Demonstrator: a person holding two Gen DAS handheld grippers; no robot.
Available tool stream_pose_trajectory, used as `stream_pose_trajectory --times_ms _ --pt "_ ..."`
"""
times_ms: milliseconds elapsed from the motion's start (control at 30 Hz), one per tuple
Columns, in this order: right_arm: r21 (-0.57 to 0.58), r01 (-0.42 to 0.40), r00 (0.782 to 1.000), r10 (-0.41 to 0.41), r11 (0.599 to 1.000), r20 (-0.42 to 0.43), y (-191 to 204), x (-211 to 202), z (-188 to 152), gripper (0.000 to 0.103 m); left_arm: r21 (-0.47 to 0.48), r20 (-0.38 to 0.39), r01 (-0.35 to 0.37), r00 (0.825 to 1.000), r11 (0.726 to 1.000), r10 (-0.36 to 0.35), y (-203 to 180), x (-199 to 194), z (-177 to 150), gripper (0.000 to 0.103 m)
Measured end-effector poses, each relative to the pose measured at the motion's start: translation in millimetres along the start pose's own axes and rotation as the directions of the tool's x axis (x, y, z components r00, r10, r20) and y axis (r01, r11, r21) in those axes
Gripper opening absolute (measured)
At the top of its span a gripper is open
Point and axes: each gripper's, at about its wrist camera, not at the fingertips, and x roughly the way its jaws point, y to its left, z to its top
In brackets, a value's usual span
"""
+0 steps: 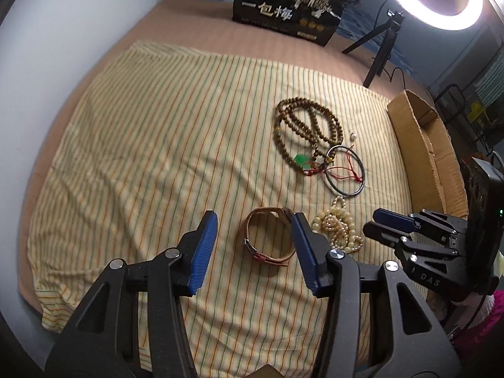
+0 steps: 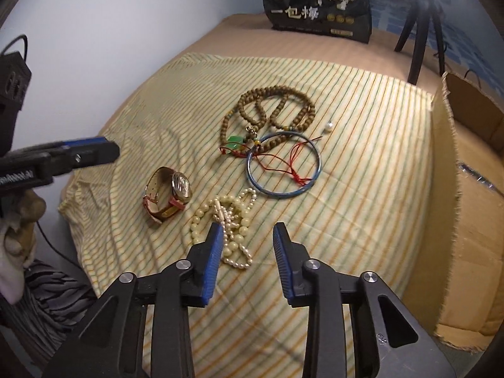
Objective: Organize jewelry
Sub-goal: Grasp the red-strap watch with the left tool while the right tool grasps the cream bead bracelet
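Jewelry lies on a striped cloth [image 1: 141,157]. A brown-strap watch [image 1: 267,239] [image 2: 168,193] sits between the fingers of my open left gripper [image 1: 255,220], just ahead of them. A pearl necklace [image 1: 338,226] [image 2: 226,220] lies heaped under the tips of my open, empty right gripper [image 2: 247,233], which also shows in the left wrist view [image 1: 387,223]. Farther off lie a wooden bead necklace [image 1: 307,126] [image 2: 271,107], a green pendant on red cord [image 1: 300,159] [image 2: 234,141], a blue bangle [image 1: 346,170] [image 2: 283,163] and a loose pearl [image 2: 328,126].
An open cardboard box [image 1: 422,145] [image 2: 466,189] stands at the cloth's right edge. A black printed package [image 1: 286,6] [image 2: 318,6] and a ring light on a tripod [image 1: 381,50] stand at the back. A wall runs along the left.
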Motion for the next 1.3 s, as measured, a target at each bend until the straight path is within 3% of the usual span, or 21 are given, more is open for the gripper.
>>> stream_pose_trajectory --times_ms 133,833,933,1067,1200,1300 --pt "0.015 0.007 1.0 -0.007 1.0 -0.015 -3.2 10.1 3.7 0.02 0.0 -0.037 0.012 0.999 1.0 -0.012 1.5 10.0 -0.4 0.048" --pt "-0.039 0.049 0.997 -0.051 0.998 -0.058 12.0 38.1 6.8 0.019 -0.015 -0.142 0.005 0.99 1.0 -0.007 8.6 54.8 4.1 0.038" --pt "-0.045 0.05 0.997 -0.053 0.998 -0.061 15.1 42.2 7.0 0.01 -0.013 -0.16 0.006 0.987 1.0 -0.008 7.9 62.4 3.0 0.035" --pt "-0.032 0.029 0.998 -0.031 0.999 -0.062 16.1 45.9 7.4 0.007 -0.003 -0.173 0.008 0.985 1.0 -0.008 4.3 69.9 2.7 0.033" --pt "-0.025 0.016 0.998 -0.017 1.0 -0.053 14.9 44.5 8.9 0.006 0.006 -0.176 -0.002 0.984 1.0 0.003 2.2 74.6 5.6 0.023" --pt "-0.041 0.019 0.999 -0.021 0.999 -0.041 19.4 41.6 9.1 0.006 0.001 -0.173 -0.006 0.985 1.0 0.006 5.6 75.9 7.9 0.009"
